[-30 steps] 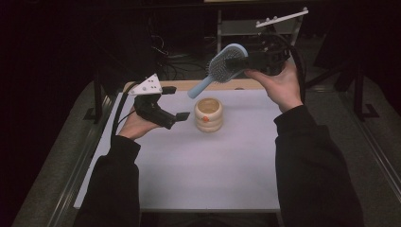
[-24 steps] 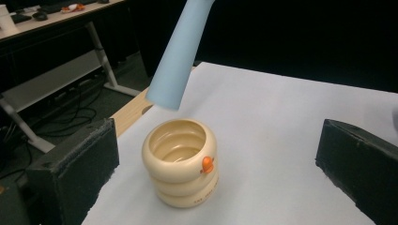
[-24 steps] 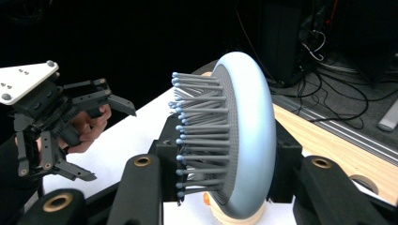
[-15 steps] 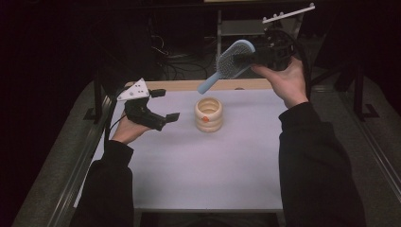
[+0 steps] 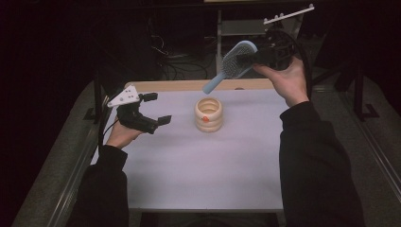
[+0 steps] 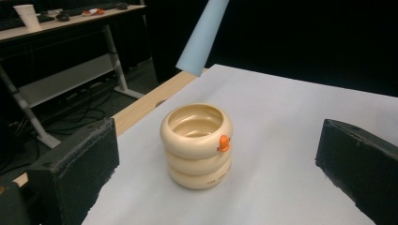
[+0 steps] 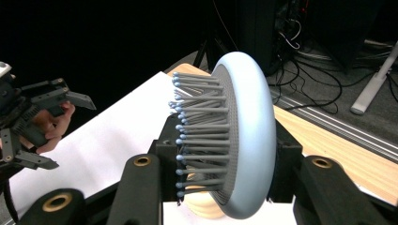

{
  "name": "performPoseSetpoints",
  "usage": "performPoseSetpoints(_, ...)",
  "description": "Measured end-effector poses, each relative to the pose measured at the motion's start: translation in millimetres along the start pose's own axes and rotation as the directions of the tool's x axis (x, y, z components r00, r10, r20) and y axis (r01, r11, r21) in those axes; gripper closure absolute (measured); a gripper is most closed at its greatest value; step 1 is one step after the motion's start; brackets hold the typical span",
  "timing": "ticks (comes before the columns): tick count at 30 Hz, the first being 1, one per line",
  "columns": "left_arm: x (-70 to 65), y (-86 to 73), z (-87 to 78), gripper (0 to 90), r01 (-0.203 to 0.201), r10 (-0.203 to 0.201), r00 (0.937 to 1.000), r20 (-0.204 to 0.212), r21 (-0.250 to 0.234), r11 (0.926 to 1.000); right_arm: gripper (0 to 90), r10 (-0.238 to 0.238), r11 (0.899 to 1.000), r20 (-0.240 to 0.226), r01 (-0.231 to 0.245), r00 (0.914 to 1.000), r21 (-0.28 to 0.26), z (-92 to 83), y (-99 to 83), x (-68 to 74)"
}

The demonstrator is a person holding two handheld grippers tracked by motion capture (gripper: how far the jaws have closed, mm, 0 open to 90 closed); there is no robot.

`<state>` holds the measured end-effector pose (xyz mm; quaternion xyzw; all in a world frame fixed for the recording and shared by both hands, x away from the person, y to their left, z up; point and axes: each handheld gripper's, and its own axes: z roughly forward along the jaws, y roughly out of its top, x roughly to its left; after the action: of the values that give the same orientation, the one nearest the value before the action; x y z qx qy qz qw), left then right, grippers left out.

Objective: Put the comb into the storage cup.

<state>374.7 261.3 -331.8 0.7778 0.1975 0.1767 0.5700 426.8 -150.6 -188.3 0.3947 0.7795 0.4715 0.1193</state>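
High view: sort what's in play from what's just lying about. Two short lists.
In play:
- right gripper, shut on the blue hairbrush
- left gripper, open
- cream ringed cup on the table

Lying about:
- paper cup on the far desk
- floor cables

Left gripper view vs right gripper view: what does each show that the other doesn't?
Left gripper view: the open mouth of the cream ribbed ring-stack pot, its small orange knob and the pale blue brush handle tip hanging above.
Right gripper view: the light blue oval hairbrush head with its bristles, clamped in the right tool, and the open left tool in a hand.
Both: the pot and the white table mat.
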Motion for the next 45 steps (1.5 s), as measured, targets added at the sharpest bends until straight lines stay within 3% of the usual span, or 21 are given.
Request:
performPoseSetpoints(11, 1.5, -12.3, -19.2, 0.0, -0.006, 0.005, 0.9994, -0.033, -0.040, 0.9992, 57.1, -0.006, 0.999, 0.020, 0.005, 0.9998, 0.037, 8.0, -3.2, -5.4)
performPoseSetpoints(26, 2.4, -35.5, -29.8, 0.0, 0.024, -0.025, 0.9983, -0.053, -0.010, 0.9997, 57.0, -0.002, 0.997, 0.024, 0.000, 0.9997, 0.080, 25.1, -13.0, -12.4)
performPoseSetpoints(45, 1.7, -60.5, -38.2, 0.0, 0.047, -0.048, 0.9963, -0.071, -0.007, 0.9989, 56.8, 0.002, 0.991, 0.027, -0.005, 0.9996, 0.134, 49.1, -24.9, -17.5)
